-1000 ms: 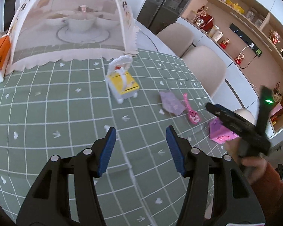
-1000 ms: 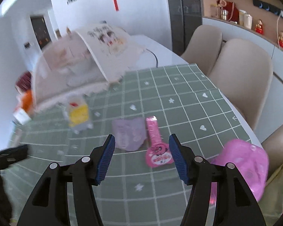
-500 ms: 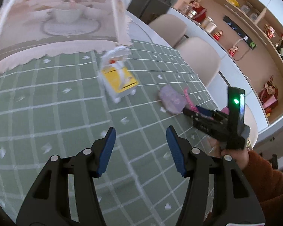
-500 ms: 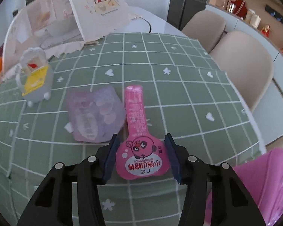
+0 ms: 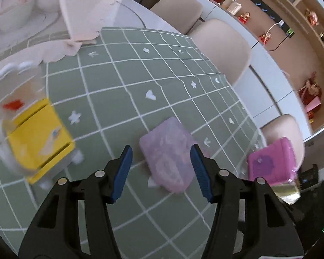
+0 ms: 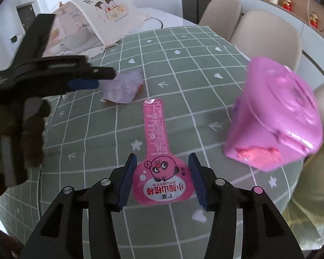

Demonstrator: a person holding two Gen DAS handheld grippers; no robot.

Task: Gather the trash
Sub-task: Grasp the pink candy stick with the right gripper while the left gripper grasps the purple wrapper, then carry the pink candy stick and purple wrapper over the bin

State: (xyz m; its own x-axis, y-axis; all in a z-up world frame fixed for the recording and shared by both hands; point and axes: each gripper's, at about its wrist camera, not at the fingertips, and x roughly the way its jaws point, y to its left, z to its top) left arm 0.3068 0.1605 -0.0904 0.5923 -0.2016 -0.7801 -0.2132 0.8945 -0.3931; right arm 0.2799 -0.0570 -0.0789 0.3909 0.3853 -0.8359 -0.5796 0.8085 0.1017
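A flat pale purple wrapper point(image 5: 168, 153) lies on the green checked tablecloth point(image 5: 140, 69). My left gripper point(image 5: 161, 170) hangs open over it, with the wrapper between the blue pads and a gap at the left pad. From the right wrist view, that left gripper point(image 6: 84, 82) hovers over the purple wrapper point(image 6: 123, 88). A pink lollipop-shaped wrapper point(image 6: 159, 146) points away from me. My right gripper point(image 6: 162, 179) is shut on the wrapper's round end, both pads against its edges.
A pink plastic bin point(image 6: 274, 116) stands at the table's right edge, with a yellowish bag below it. A white holder with a yellow tissue box point(image 5: 36, 138) sits to the left. A mesh food cover point(image 5: 80, 10) is at the back, beige chairs point(image 5: 222, 43) behind.
My left gripper swung right and down, from bare cloth to over the purple wrapper. My right gripper came down on the pink wrapper, narrowed onto its round end, and the pink bin now looms closer.
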